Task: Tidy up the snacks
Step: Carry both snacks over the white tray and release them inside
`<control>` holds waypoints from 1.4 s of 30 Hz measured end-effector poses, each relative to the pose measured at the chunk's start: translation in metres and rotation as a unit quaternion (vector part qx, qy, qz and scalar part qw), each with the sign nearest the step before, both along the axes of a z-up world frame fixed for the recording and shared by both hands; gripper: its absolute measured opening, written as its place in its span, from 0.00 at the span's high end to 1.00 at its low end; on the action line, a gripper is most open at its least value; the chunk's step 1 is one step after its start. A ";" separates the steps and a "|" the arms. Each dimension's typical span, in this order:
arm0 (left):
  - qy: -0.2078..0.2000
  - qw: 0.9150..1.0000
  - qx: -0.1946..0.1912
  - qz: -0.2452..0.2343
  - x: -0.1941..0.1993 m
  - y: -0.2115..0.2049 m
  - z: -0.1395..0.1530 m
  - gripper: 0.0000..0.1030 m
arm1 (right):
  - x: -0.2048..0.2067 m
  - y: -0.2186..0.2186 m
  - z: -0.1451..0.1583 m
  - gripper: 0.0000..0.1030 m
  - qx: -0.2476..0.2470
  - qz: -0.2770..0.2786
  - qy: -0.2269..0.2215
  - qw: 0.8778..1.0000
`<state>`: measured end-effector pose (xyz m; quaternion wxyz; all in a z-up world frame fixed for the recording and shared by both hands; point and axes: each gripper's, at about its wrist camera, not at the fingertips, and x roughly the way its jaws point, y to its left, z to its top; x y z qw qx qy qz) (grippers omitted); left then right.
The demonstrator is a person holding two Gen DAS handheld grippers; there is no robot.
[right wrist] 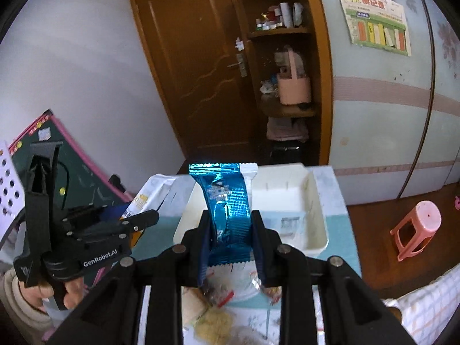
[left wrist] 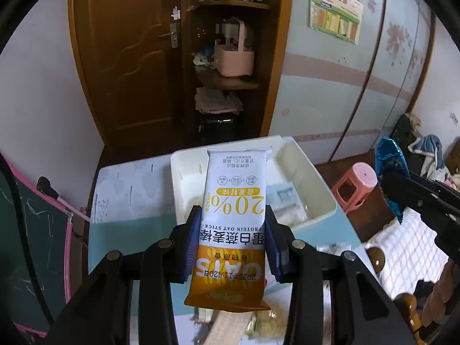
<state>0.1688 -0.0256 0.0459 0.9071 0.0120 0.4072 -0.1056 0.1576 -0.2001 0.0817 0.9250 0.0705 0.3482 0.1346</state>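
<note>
My left gripper point(left wrist: 233, 230) is shut on a white and orange oat stick packet point(left wrist: 234, 201), held upright above the table, its top over the white bin point(left wrist: 319, 181). At the right edge of that view the right gripper point(left wrist: 408, 198) carries a blue foil packet point(left wrist: 389, 169). In the right wrist view my right gripper point(right wrist: 230, 235) is shut on the blue foil snack packet point(right wrist: 227, 207), in front of the white bin point(right wrist: 316, 201). The left gripper point(right wrist: 138, 218) shows at left with the oat packet point(right wrist: 149, 198), a hand point(right wrist: 72, 290) on its handle.
The bin sits on a pale blue table point(left wrist: 129, 198) and holds a clear packet point(right wrist: 287, 224). Loose snacks point(right wrist: 212, 322) lie on the table below the grippers. A pink stool point(right wrist: 417, 227) stands on the floor at right, a chalkboard point(left wrist: 31, 230) leans at left, a wooden door point(left wrist: 135, 57) behind.
</note>
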 end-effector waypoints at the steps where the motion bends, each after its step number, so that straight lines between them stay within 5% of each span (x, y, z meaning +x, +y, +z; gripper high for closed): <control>1: 0.001 1.000 -0.005 0.004 0.008 0.000 0.003 0.62 | 0.005 -0.001 0.003 0.74 -0.001 -0.004 -0.002 1.000; 11: 0.015 0.999 -0.018 0.025 0.061 0.002 -0.005 0.62 | 0.077 -0.010 -0.010 0.74 -0.008 -0.044 0.026 0.999; 28: 0.067 0.997 0.028 0.036 0.130 -0.021 -0.084 0.61 | 0.161 -0.001 -0.082 0.73 -0.008 -0.063 0.093 0.994; 30: 0.067 0.996 0.041 0.040 0.132 -0.025 -0.090 0.51 | 0.166 -0.002 -0.092 0.73 -0.004 -0.063 0.105 0.992; 32: 0.066 0.995 0.052 0.046 0.134 -0.028 -0.095 0.07 | 0.171 -0.003 -0.101 0.68 0.000 -0.063 0.117 0.991; 33: 0.061 0.996 0.052 0.047 0.134 -0.029 -0.097 0.03 | 0.172 -0.003 -0.105 0.65 0.000 -0.063 0.120 0.991; 38: 0.086 0.995 0.042 0.029 0.141 -0.034 -0.110 0.02 | 0.171 0.001 -0.114 0.37 -0.021 -0.062 0.116 0.991; 42: 0.082 0.996 0.026 0.022 0.140 -0.037 -0.116 0.02 | 0.171 0.002 -0.119 0.32 -0.018 -0.058 0.123 0.990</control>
